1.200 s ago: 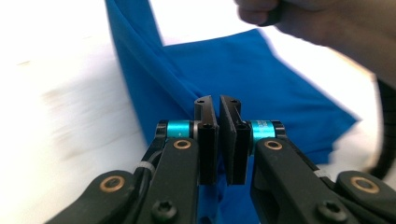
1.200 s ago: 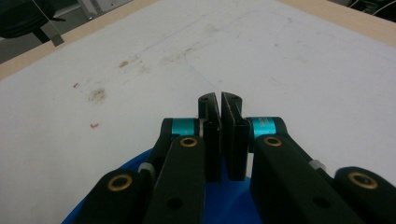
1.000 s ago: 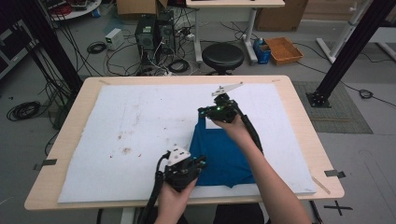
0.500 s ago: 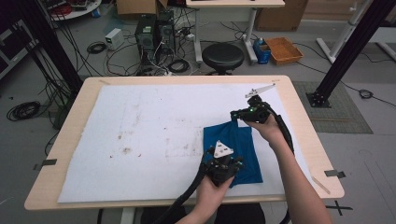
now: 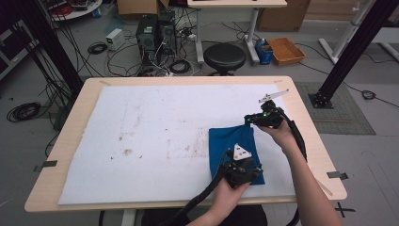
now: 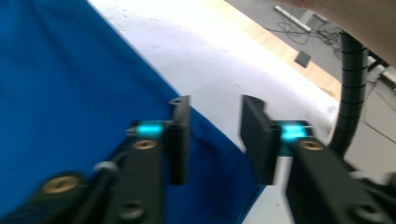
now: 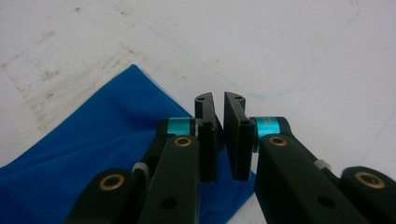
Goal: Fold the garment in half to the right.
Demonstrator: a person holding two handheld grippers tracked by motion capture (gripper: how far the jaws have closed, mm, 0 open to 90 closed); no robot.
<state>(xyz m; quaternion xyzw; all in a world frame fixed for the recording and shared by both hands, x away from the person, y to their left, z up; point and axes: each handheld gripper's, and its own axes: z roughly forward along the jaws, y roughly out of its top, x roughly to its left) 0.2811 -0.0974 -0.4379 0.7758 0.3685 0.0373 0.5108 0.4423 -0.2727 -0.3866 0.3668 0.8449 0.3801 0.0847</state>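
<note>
Blue cloth [image 5: 234, 144] lies flat under the left claw's [image 6: 212, 140] just-opened jaws.

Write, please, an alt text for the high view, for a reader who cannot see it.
A person's two grippers release a folded blue cloth lying on a white mat; the left gripper, at its near edge, and the right gripper, at its far corner, have just been opening.

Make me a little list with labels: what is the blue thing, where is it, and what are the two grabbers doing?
thing: folded blue cloth
place: on the white mat covering the wooden table, toward its right side
left gripper: at the cloth's near edge, jaws apart, just been opening, nothing pinched
right gripper: at the cloth's far corner, jaws a slit apart, just been opening
</note>
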